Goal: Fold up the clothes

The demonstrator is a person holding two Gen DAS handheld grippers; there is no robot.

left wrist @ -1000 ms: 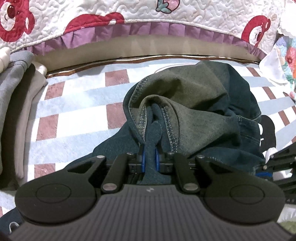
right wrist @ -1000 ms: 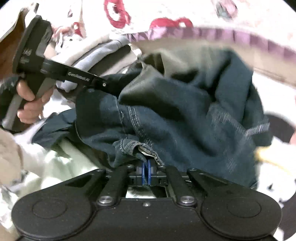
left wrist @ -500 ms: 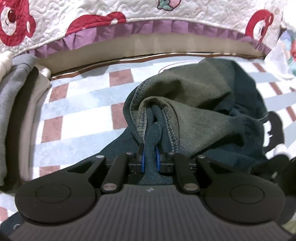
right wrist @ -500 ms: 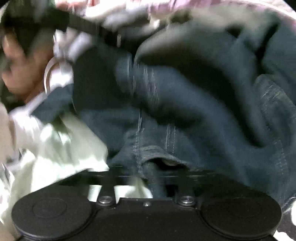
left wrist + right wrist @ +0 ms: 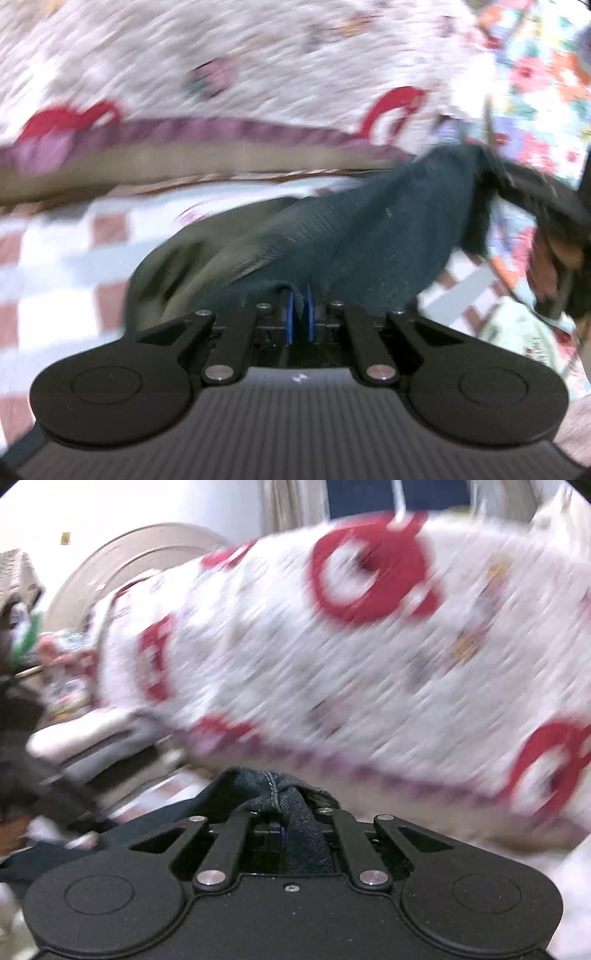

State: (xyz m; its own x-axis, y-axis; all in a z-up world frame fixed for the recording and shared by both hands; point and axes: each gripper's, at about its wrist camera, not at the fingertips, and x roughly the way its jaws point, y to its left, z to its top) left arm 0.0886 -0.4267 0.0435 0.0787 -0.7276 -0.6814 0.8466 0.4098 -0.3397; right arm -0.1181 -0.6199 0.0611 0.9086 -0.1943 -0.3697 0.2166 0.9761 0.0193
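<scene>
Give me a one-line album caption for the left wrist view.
Left gripper pinching dark jeans stretched above a checked blanket, motion-blurred quilt behind.

Dark denim jeans (image 5: 369, 236), bunched, stretched above checked bedding

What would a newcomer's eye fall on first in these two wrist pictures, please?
Probably the dark denim garment, stretched from the left gripper up toward the right edge of the left wrist view. In the right wrist view, the right gripper pinches a bunched denim seam. Behind both, blurred, lies a white quilt with red figures.
</scene>
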